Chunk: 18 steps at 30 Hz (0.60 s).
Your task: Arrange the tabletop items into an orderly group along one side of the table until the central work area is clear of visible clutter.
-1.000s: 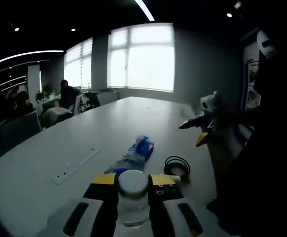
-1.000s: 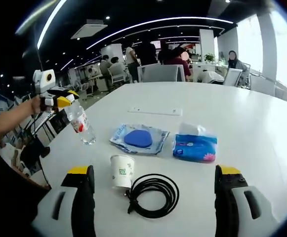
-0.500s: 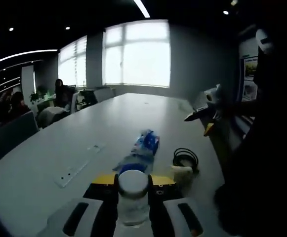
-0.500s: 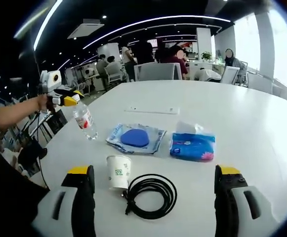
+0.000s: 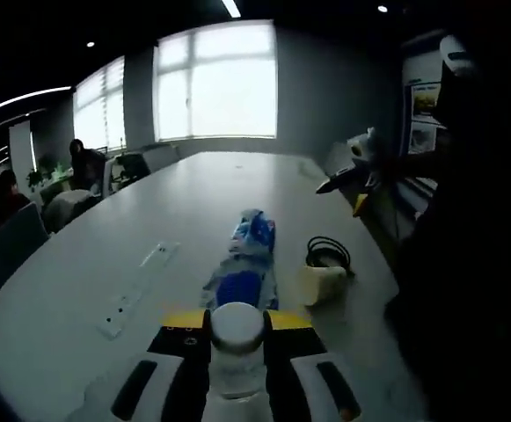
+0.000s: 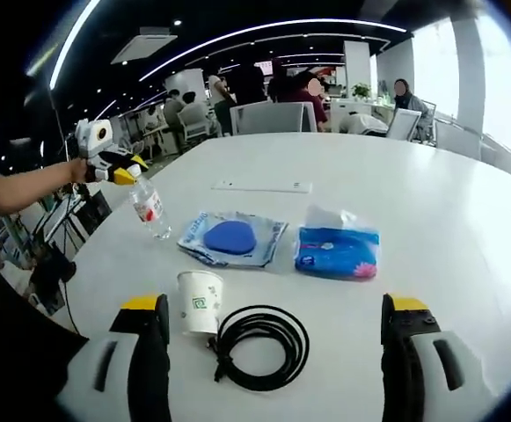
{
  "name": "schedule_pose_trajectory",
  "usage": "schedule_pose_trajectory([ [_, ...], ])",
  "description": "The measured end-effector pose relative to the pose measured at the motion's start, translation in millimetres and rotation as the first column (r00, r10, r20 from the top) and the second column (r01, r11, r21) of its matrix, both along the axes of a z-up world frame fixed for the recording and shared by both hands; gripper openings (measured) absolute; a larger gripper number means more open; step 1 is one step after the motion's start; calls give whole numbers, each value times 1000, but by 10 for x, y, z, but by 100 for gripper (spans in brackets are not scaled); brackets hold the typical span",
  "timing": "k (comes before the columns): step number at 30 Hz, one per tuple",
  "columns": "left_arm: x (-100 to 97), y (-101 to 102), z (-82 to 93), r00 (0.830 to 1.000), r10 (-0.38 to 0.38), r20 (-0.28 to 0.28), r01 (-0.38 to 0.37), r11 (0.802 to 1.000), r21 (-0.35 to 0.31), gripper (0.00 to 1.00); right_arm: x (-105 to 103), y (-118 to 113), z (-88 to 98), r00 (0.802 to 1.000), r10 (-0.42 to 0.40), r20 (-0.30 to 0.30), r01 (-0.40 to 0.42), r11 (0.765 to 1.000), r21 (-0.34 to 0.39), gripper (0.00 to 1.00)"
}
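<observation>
**Bottle in your left gripper, right gripper wide open over the cable**

Your left gripper (image 5: 237, 338) has its two jaws closed around the neck of a clear water bottle (image 6: 150, 209); in the left gripper view the white cap (image 5: 237, 324) sits right between the yellow-tipped jaws. In the right gripper view you see that same gripper (image 6: 114, 167) at the left, holding the bottle tilted, its base low over the white table (image 6: 431, 202) near the table's edge; you cannot tell whether the base touches the surface.

Your right gripper (image 6: 273, 334) holds nothing, its jaws spread wide apart. Between them lies a coiled black cable (image 6: 259, 345), with a white paper cup (image 6: 200, 301) standing just beside its left side. Beyond these, a clear plastic packet with a blue item inside (image 6: 229, 237) lies flat, and a blue tissue pack (image 6: 339, 251) sits to its right, close but apart. Farther back, a long flat white strip (image 6: 262, 186) is set in the tabletop. People sit at desks behind the table.
</observation>
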<state>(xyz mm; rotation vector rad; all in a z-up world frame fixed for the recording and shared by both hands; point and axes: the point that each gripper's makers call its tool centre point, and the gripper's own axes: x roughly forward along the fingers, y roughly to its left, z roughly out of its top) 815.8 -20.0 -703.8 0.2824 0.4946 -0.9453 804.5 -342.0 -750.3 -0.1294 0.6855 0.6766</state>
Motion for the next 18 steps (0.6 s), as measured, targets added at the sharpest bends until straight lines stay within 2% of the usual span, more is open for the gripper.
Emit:
schedule_pose_trajectory([
  [7, 31, -2, -19, 993, -118, -17, 119, 993, 26, 19, -13, 38, -64, 1000, 0, -18, -1, 1000, -20, 97],
  [18, 93, 53, -127, 975, -219, -48, 221, 974, 42, 19, -43, 56, -112, 1000, -4, -31, 3, 999, -42, 97],
])
